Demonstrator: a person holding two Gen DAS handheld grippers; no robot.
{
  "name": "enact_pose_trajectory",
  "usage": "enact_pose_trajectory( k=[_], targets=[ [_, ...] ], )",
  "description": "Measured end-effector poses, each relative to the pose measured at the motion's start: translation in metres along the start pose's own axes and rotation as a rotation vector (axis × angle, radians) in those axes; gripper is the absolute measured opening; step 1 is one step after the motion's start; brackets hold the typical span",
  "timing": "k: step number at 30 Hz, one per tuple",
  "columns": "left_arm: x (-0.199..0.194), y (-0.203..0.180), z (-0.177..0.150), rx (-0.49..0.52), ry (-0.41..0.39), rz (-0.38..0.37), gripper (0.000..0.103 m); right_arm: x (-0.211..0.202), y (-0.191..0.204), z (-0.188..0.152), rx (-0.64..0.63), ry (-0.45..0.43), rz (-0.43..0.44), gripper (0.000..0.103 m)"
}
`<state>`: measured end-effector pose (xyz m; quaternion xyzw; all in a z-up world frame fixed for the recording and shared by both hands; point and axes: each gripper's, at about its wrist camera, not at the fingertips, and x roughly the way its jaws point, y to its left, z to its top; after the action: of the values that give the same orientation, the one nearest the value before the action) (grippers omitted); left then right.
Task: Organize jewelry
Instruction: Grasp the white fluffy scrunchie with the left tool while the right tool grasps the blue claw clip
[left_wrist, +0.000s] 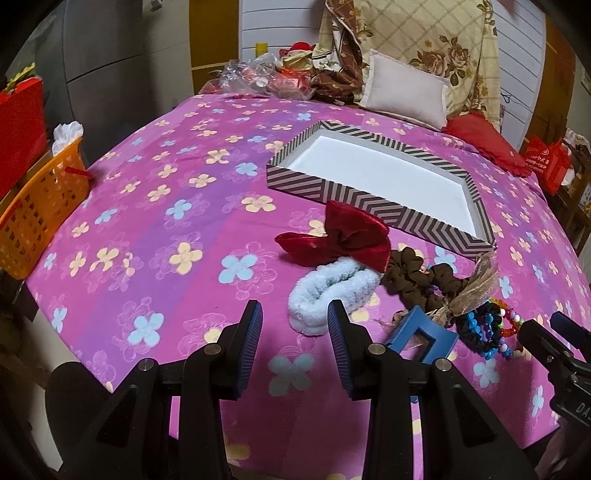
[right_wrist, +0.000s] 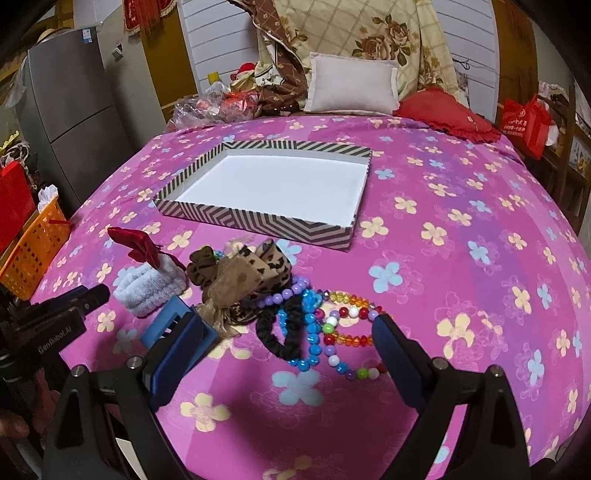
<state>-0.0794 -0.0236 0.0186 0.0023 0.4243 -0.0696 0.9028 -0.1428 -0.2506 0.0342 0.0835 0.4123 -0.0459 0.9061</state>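
The left gripper (left_wrist: 295, 343) has its fingers apart with nothing between them, hovering over the bed (left_wrist: 155, 221) just short of the fluffy white scrunchie (left_wrist: 328, 291). The right gripper (right_wrist: 291, 343) also has its fingers spread wide and empty, straddling the tangle of bead bracelets (right_wrist: 332, 332) without touching them.

From the left view, the jewelry pile runs left to right: a red bow (left_wrist: 340, 236) at about 12 o'clock from the fingers, the white scrunchie just below it, a brown scrunchie (left_wrist: 417, 280) at 2 o'clock, then a blue hair claw (left_wrist: 417, 336) and the beads at 3 o'clock. The striped box (left_wrist: 373, 177) sits open and empty beyond the pile, touching none of it that I can tell.

The first pick looks about to start. I'd take the outermost piece alone, the white scrunchie for the left, pinching across its thick middle so the bow resting against it stays behind. The beads overlap a black hair tie (right_wrist: 280, 332), so the right should close on one strand and lift slowly to let the others slip free.
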Motion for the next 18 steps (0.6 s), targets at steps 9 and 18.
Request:
enact_pose_trajectory(
  k=[9,18],
  targets=[
    [0.000,0.014,0.001,-0.033,0.014,0.004,0.045,0.002,-0.001,-0.001,0.001,0.031,0.027,0.095],
    [0.006,0.036,0.007,-0.094,0.041,-0.029,0.046,0.007,0.015,-0.004,-0.021,0.054,0.074,0.095]
  ],
)
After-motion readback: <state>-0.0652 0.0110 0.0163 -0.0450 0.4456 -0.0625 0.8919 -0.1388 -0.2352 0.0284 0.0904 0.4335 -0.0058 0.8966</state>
